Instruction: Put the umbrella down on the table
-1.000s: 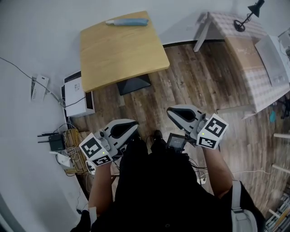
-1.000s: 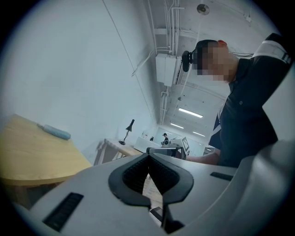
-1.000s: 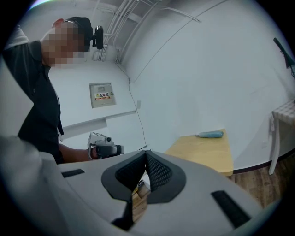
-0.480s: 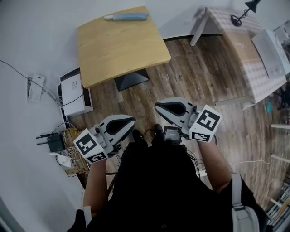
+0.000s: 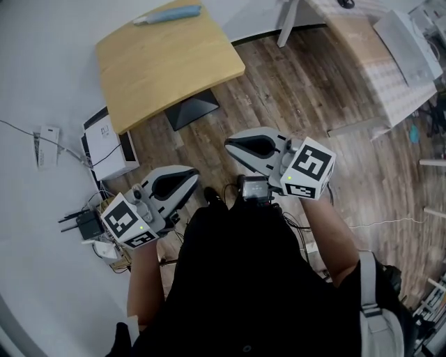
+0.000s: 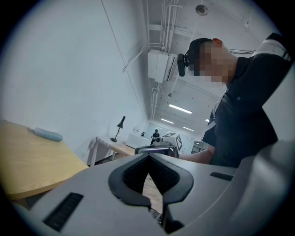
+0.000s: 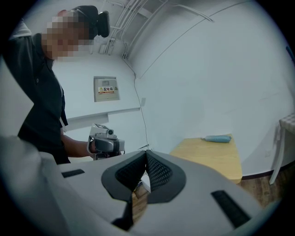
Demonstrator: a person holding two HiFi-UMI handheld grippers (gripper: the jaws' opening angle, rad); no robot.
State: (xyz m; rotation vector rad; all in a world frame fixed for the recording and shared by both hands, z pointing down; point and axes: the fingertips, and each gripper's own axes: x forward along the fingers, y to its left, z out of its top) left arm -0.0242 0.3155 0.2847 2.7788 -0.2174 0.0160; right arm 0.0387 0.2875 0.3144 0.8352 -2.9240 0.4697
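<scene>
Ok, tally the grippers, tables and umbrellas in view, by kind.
Grippers: 2 (left gripper, right gripper)
Tables: 2 (wooden table, far table)
Umbrellas: 1 (umbrella, lying on the wooden table)
Total: 5

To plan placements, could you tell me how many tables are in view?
2: the wooden table bearing the umbrella, and a checkered table at the head view's upper right. More may be hidden.
</scene>
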